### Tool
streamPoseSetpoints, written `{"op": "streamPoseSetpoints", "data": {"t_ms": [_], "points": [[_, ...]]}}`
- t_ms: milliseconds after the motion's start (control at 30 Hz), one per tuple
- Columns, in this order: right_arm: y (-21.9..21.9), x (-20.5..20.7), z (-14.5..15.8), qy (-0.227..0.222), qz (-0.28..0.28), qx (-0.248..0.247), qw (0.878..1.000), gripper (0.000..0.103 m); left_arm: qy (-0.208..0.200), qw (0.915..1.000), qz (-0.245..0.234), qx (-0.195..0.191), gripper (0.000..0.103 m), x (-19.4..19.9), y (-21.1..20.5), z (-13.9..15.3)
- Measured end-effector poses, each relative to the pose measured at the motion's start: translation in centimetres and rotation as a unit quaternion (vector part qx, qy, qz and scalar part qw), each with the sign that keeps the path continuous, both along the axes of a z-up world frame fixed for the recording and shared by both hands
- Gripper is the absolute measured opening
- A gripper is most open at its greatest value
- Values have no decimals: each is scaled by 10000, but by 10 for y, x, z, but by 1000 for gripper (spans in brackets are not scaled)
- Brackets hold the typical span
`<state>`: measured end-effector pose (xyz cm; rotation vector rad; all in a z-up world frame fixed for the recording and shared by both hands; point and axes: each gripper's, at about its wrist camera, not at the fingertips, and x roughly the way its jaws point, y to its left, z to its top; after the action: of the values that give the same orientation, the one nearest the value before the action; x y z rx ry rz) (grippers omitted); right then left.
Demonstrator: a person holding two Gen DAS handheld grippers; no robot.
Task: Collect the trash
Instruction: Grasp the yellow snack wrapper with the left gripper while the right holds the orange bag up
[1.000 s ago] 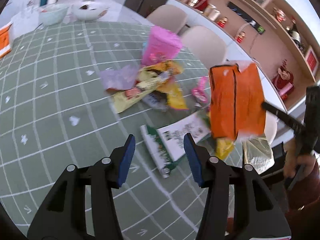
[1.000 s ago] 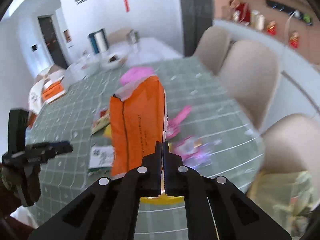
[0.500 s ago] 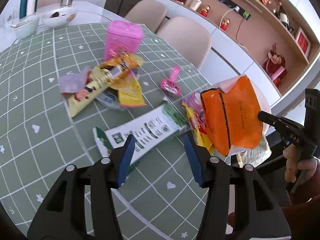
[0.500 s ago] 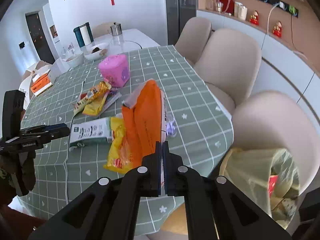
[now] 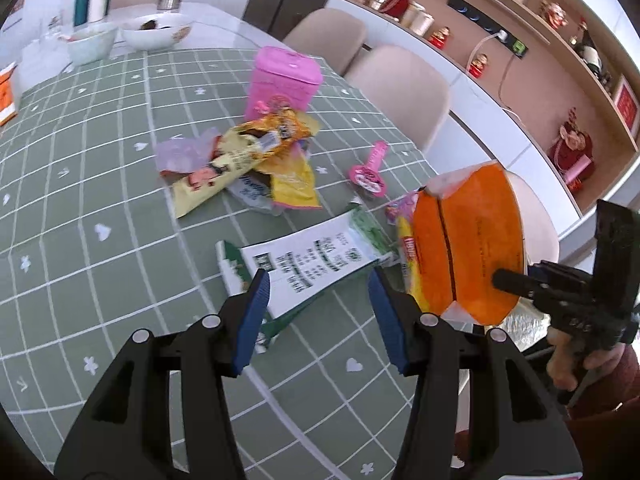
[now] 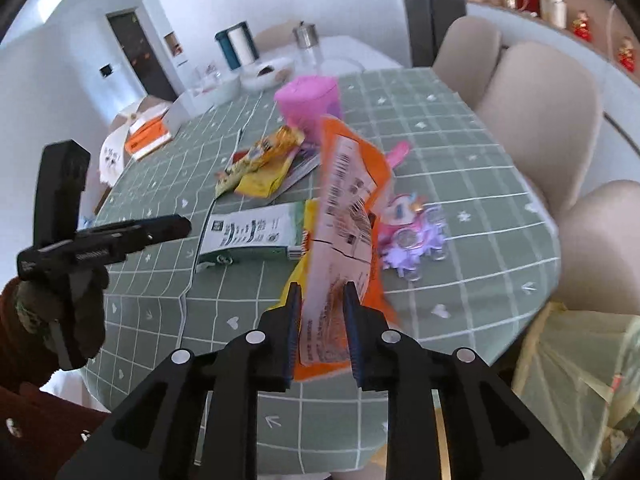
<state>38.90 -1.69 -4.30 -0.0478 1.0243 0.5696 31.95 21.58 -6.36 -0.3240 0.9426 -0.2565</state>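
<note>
Your right tongs (image 6: 320,320) are spreading, with the orange wrapper (image 6: 344,216) between them but slipping free, above the worktop (image 6: 472,184) edge. Keep drifting toward the trash bag (image 6: 580,360) at 4 o'clock. Left tongs (image 5: 318,304) are hanging spread, empty, over the white-green packet (image 5: 308,260).

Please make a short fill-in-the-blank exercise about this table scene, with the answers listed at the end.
1. The packet between the fingers of the right gripper is mainly ____ in colour.
2. The tablecloth is green with a grid of ____ lines.
3. The tall tin standing behind the pile of wrappers is ____.
4. The left gripper holds ____ between its fingers.

Missing words: orange; white; pink; nothing
</note>
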Motion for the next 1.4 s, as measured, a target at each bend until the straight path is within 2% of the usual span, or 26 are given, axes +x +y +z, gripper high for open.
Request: {"op": "streamPoseSetpoints", "data": {"t_ms": [200,267,367,600,767,833,933,1033,1167,1267,1400], "points": [[7,28,-12,12,-181,-238,9996,22,25,9999,120,49,49,-3,9,-1],[7,38,-10,-3,-319,-321,9990,13,22,9999,129,64,49,0,9,-1],[-8,44,7,-184,-629,-212,9976,9,-28,10000,33,33,49,3,1,3],[-57,40,42,-612,-1241,-314,9899,7,149,9984,-532,-151,49,16,-51,-5],[-82,30,50,-726,-1455,-418,9858,7,459,9951,-835,-252,49,22,-104,-20],[-90,24,49,-730,-1520,-451,9847,7,506,9949,-863,-121,49,27,-125,-25],[-98,16,50,-744,-1536,-460,9842,7,651,9960,-605,-79,39,37,-135,-34],[-106,7,52,-779,-1527,-440,9842,7,843,9958,-367,-24,14,49,-136,-40],[-114,-3,55,-853,-1552,-381,9835,7,650,9972,-335,143,8,48,-136,-28],[-120,-9,63,-951,-1562,-279,9827,7,213,9984,-358,376,8,43,-138,4],[-125,-16,81,-1157,-1539,-152,9812,7,-271,9974,-431,503,8,36,-141,44]]}}
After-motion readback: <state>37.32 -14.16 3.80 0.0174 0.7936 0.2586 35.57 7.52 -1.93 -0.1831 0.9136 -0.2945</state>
